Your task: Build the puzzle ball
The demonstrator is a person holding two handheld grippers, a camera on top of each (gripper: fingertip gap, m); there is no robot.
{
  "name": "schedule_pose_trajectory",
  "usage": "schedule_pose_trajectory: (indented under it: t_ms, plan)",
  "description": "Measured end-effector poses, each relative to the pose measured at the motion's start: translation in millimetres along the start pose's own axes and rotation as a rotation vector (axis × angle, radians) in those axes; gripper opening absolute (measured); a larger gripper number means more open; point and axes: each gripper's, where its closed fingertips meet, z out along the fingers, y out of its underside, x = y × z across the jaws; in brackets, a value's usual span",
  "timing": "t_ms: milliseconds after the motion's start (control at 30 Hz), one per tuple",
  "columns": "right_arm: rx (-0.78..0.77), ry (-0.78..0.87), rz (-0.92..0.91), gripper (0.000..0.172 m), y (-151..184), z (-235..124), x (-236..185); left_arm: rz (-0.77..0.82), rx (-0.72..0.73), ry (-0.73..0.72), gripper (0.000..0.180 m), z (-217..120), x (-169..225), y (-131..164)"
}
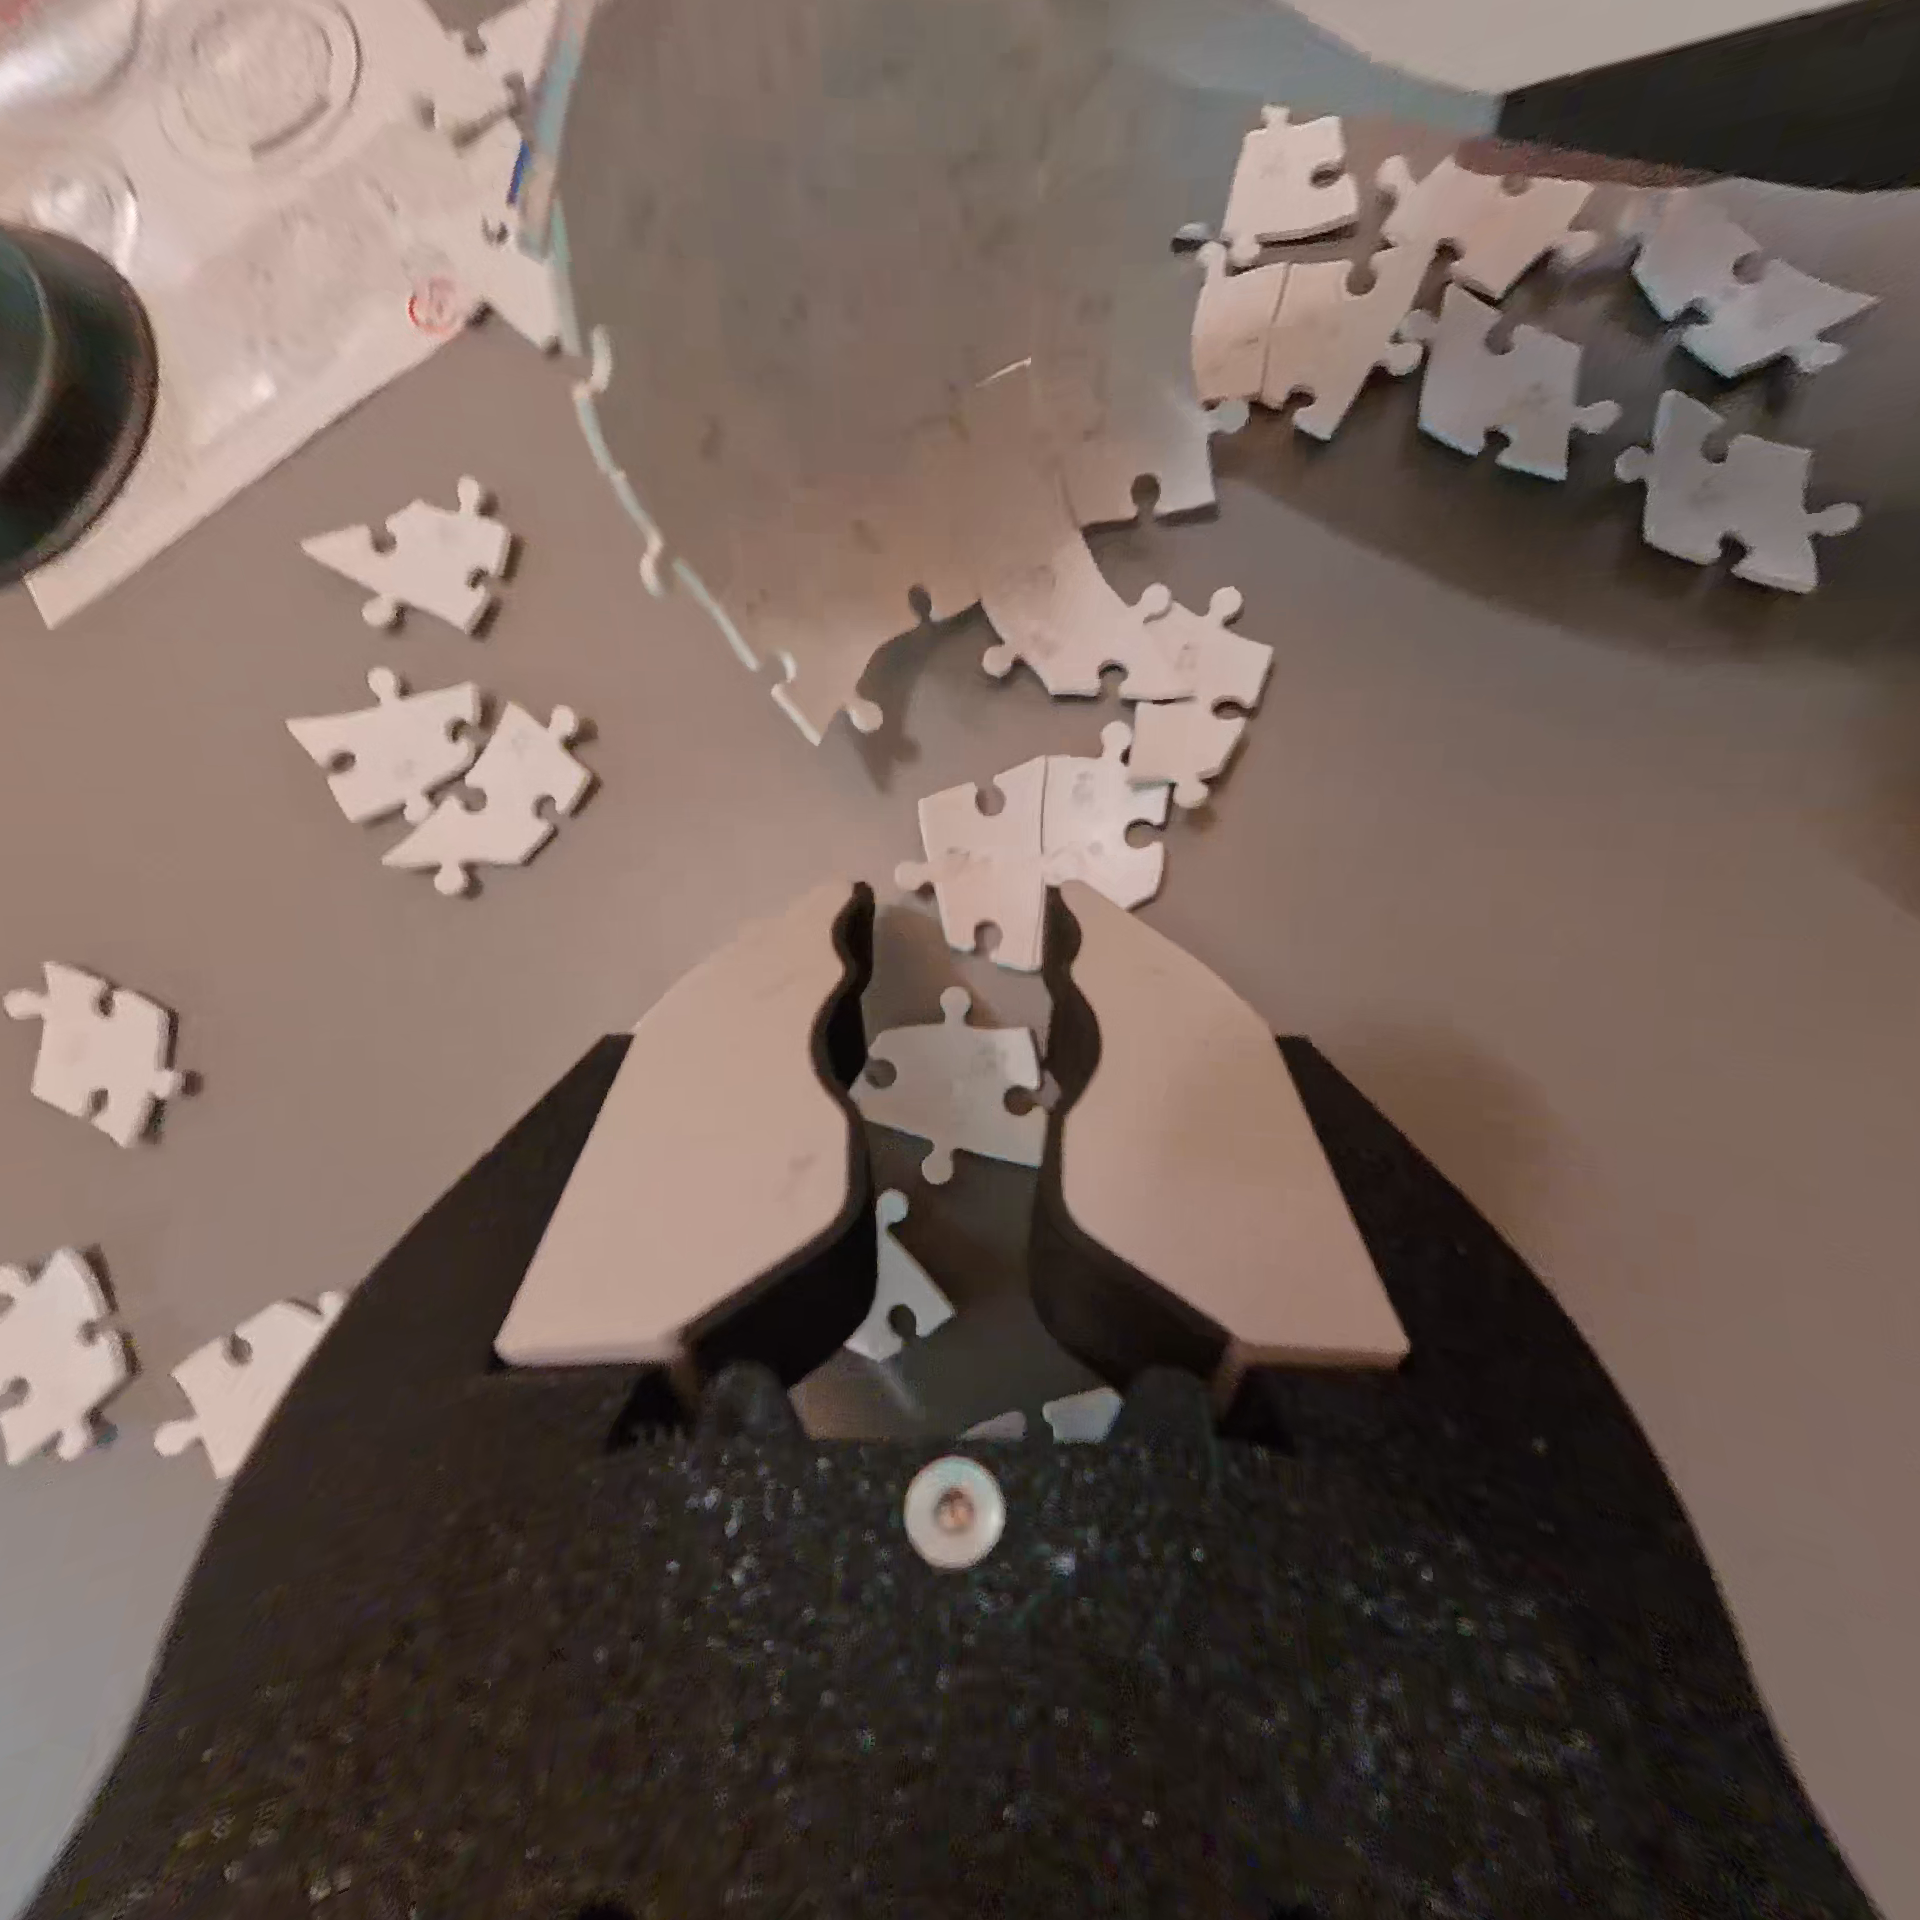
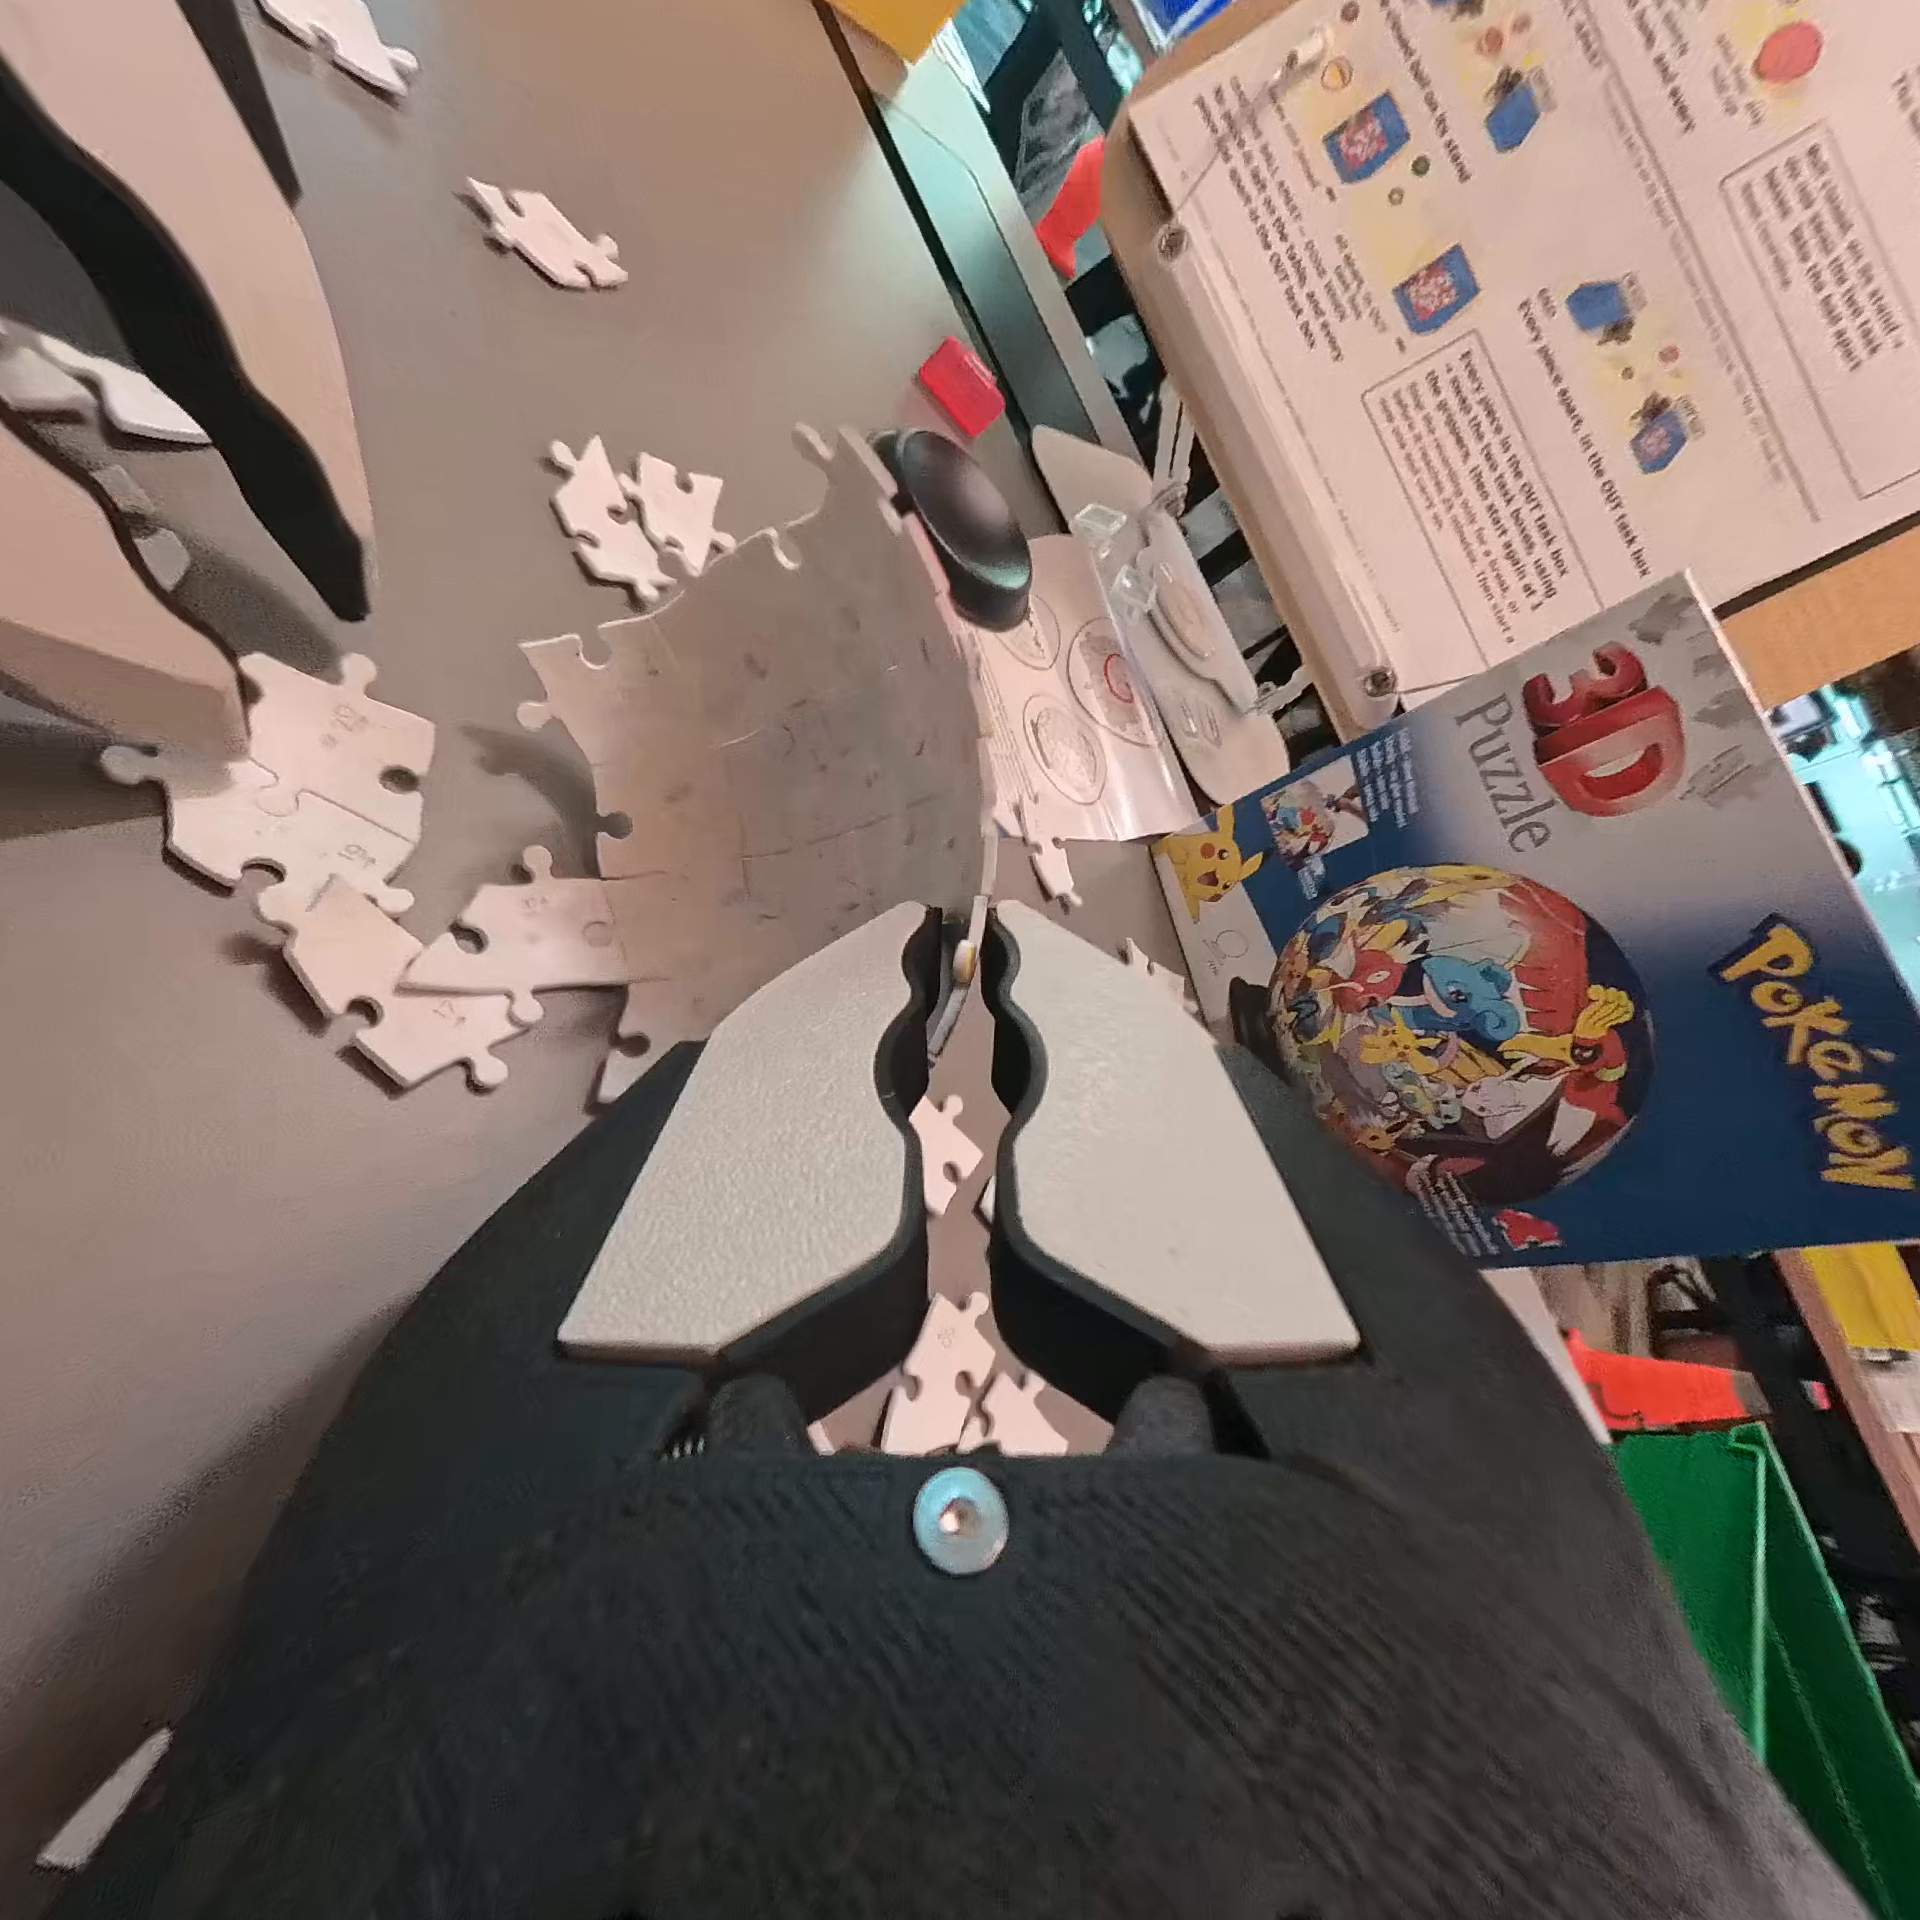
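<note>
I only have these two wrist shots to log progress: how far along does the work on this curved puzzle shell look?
Done: a large curved shell of joined pieces stands assembled. In hand: the right gripper is shut on the shell's edge; the left gripper is open above a joined cluster of pieces, gripping nothing. Left: many loose pieces lie scattered on the grey table, unattached.

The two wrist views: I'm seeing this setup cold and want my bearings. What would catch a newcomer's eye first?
First, the curved, partly built puzzle shell, grey inner side showing, its rim pinched edge-on by the right gripper. Pale loose puzzle pieces lie scattered over the grey table, with the left gripper open just above a joined pair. At the right of the right wrist view stands the colourful puzzle box.
</note>
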Motion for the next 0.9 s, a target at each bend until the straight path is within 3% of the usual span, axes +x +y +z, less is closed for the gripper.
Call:
schedule_pose_trajectory:
  t_ms: [200,367,500,633,767,900]
  plan:
    - [0.014,0.03,-0.041,0.006,-8.0,-1.8,-2.9,-0.08,0.019,-0.007,0.035,4.9,2.0,1.1]
    - [0.008,0.061,-0.064,0.006,-7.9,-4.1,-3.3,-0.098,0.041,-0.01,0.022,7.6,4.7,-1.9]
    - [0.031,0.089,-0.068,0.006,-9.6,-7.8,-3.8,-0.093,0.028,-0.05,0.0,4.0,-0.3,2.4]
    - [0.044,0.112,-0.09,0.006,-11.2,-11.0,-5.6,-0.131,-0.014,-0.049,0.0,-3.6,0.6,16.8]
    - [0.049,0.131,-0.095,0.005,-12.7,-13.0,-6.6,-0.041,0.128,0.046,0.004,-13.5,25.8,-6.6]
    - [0.049,0.137,-0.107,0.006,-13.0,-12.6,-6.1,-0.004,0.231,-0.147,0.028,-23.8,-9.8,-27.8]
